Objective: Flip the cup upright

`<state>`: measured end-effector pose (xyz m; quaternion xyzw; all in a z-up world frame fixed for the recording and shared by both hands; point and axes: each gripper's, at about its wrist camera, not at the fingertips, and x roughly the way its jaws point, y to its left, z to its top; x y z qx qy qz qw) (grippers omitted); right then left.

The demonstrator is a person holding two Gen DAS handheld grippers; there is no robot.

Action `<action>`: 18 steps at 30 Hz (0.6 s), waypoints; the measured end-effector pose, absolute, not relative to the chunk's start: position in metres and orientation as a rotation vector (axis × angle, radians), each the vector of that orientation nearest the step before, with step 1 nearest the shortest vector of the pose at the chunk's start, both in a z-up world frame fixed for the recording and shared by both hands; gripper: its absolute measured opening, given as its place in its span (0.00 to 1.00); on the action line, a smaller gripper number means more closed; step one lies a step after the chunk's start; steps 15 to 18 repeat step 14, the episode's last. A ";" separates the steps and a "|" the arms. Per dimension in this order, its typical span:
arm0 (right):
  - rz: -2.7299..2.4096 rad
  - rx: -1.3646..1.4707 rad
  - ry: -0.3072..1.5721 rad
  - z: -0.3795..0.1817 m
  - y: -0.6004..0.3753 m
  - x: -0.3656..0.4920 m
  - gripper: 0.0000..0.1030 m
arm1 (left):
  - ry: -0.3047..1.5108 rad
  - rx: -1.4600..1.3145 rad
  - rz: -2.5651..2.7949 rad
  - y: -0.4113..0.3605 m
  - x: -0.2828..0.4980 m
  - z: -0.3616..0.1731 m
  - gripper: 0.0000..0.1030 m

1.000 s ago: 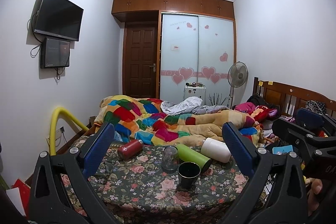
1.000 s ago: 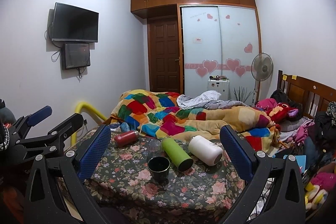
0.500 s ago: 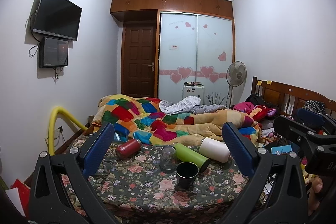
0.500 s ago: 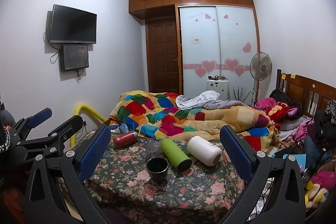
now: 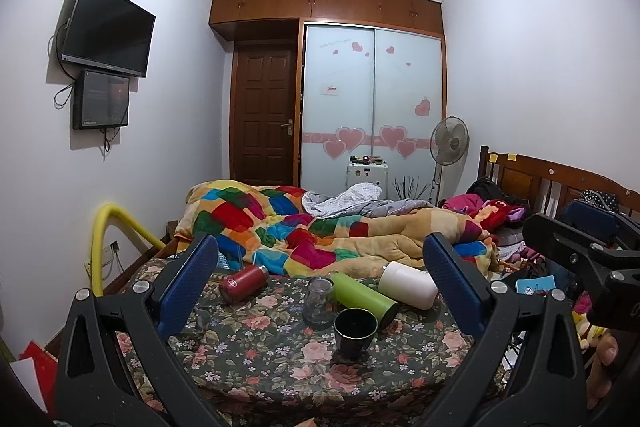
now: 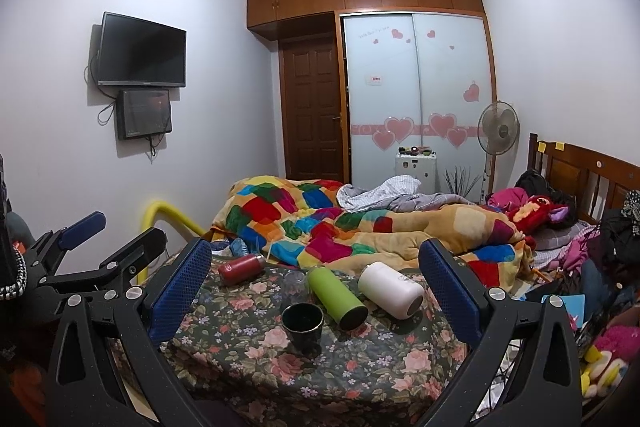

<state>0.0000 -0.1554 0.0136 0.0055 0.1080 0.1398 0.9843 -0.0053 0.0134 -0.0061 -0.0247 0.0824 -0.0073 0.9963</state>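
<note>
A floral-cloth table (image 5: pixel 256 351) (image 6: pixel 248 351) holds a dark cup (image 5: pixel 355 330) (image 6: pixel 303 325) standing upright near the front. A clear glass (image 5: pixel 318 297) (image 6: pixel 295 283) stands mouth down behind it. A green bottle (image 5: pixel 362 294) (image 6: pixel 338 297), a white bottle (image 5: pixel 408 284) (image 6: pixel 391 289) and a red bottle (image 5: pixel 243 282) (image 6: pixel 240 268) lie on their sides. My left gripper (image 5: pixel 320 287) is open and empty, well short of the table. My right gripper (image 6: pixel 316 287) is open and empty too. It also shows at the right edge of the left wrist view (image 5: pixel 580 259).
A bed with a patchwork quilt (image 5: pixel 304 227) lies behind the table. A yellow tube (image 5: pixel 108 227) curves at the left. Clutter and toys (image 6: pixel 600 347) fill the right side. A fan (image 6: pixel 498 131) stands by the wardrobe.
Both views have pulled back and tilted up slightly, so the table sits a little lower and smaller in frame. The objects on the table have not moved.
</note>
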 end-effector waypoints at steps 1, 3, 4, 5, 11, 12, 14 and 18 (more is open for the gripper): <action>0.281 0.011 0.217 0.014 -0.155 0.000 1.00 | 0.166 -0.052 -0.016 0.014 -0.005 -0.006 1.00; 0.282 0.012 0.219 0.014 -0.156 0.000 1.00 | 0.168 -0.060 -0.018 0.016 -0.005 -0.006 1.00; 0.282 0.012 0.219 0.013 -0.157 0.000 1.00 | 0.169 -0.064 -0.019 0.017 -0.005 -0.006 1.00; 0.281 0.011 0.220 0.013 -0.157 0.000 1.00 | 0.171 -0.066 -0.019 0.018 -0.004 -0.006 1.00; 0.277 0.004 0.237 0.011 -0.153 0.003 1.00 | 0.173 -0.080 -0.020 0.025 -0.004 -0.009 1.00; 0.277 0.000 0.240 0.010 -0.151 0.004 1.00 | 0.175 -0.085 -0.020 0.028 -0.004 -0.010 1.00; 0.278 -0.007 0.247 0.009 -0.148 0.006 1.00 | 0.179 -0.093 -0.015 0.033 -0.003 -0.012 1.00; 0.278 -0.007 0.247 0.009 -0.148 0.006 1.00 | 0.179 -0.093 -0.015 0.033 -0.003 -0.012 1.00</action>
